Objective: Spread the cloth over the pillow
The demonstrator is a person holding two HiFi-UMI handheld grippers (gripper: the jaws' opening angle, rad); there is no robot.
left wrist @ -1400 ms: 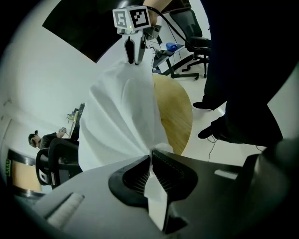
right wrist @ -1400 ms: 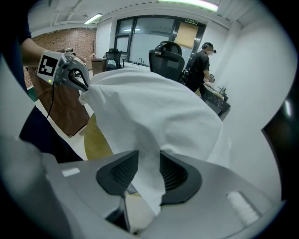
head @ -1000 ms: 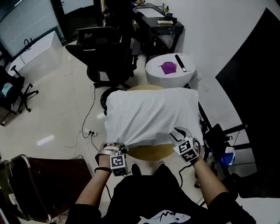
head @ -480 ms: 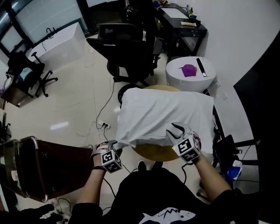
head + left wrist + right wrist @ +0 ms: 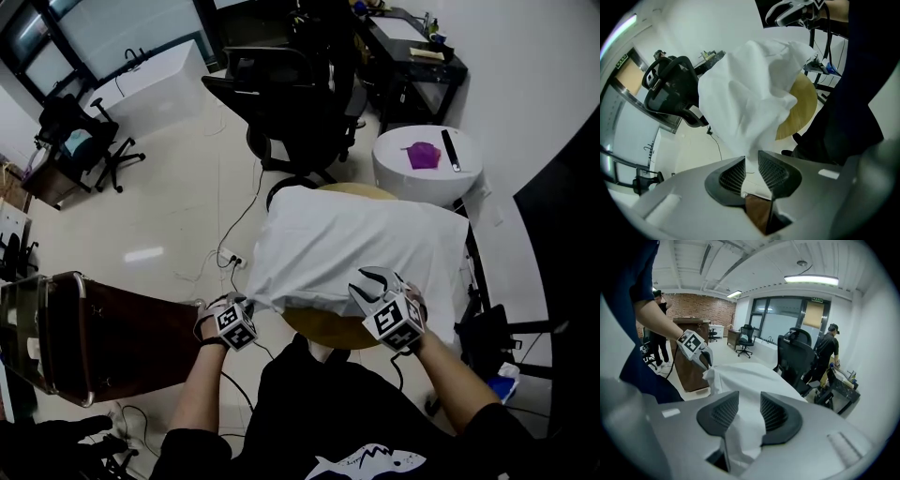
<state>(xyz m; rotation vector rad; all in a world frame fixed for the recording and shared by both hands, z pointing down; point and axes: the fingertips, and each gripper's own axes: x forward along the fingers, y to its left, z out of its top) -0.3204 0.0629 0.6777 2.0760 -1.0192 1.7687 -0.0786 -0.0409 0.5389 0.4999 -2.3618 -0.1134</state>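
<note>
Your left gripper (image 5: 751, 161) and right gripper (image 5: 750, 401) both grip the near edge of the cloth (image 5: 366, 244).
The left jaws are closing, with the cloth's near-left corner pinched between the pads. The right jaws stand wider, clamped on a thick fold. From there the white cloth spreads away from you over the pillow, hiding it, on the round wooden table (image 5: 328, 328).

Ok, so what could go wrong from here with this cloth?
The left tool, its jaws closing, pinches only a thin corner of the cloth; a tug could slip it free. That corner hangs past the round table, so a hard pull might drag everything off the edge.
</note>
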